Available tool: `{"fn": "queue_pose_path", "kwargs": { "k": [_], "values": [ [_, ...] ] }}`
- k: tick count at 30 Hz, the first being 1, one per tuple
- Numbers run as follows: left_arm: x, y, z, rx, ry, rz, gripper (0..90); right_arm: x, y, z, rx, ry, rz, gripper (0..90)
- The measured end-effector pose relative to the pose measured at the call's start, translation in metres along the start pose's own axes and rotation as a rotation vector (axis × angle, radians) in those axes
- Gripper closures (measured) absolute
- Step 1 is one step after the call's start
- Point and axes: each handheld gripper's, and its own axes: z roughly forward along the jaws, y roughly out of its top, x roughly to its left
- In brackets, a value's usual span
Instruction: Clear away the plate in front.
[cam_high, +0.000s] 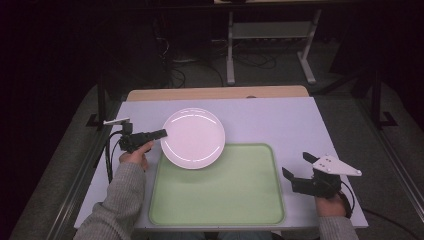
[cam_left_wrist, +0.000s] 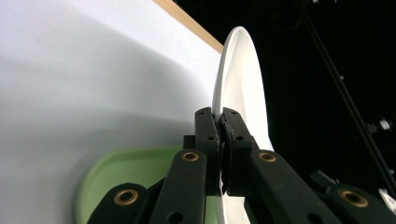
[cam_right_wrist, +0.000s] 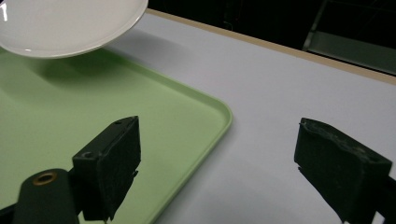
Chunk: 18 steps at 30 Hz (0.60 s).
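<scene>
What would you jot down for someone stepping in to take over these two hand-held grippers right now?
Left gripper: shut on the rim of the white plate, holding it off the surface; the right gripper view shows its shadow on the tray beneath.
Right gripper: open, holding nothing, beside the right edge of the green tray.
Plate: hangs over the tray's far left corner and partly over the white table.
Done: plate gripped and lifted.
Left, most likely: bring the plate fully over the tray, set it down, release. The one-sided rim grip may let it tilt, so move slowly.

I see a white table (cam_high: 280, 120) with a wooden strip (cam_high: 215, 93) along its far edge. Beyond it I make out a grey metal stand (cam_high: 270, 35) and floor cables (cam_high: 175, 75).
</scene>
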Motion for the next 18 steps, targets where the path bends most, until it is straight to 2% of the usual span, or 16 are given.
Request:
{"fn": "queue_pose_path", "kwargs": {
  "k": [15,18],
  "values": [
    [-0.008,-0.022,0.015,0.087,-0.012,0.056,87.5,0.000,0.000,0.000,-0.001,0.000,0.000,13.6],
    [-0.009,-0.028,0.019,0.109,-0.014,0.056,87.5,0.000,0.000,-0.001,-0.002,0.000,0.001,13.6]
  ]
}}
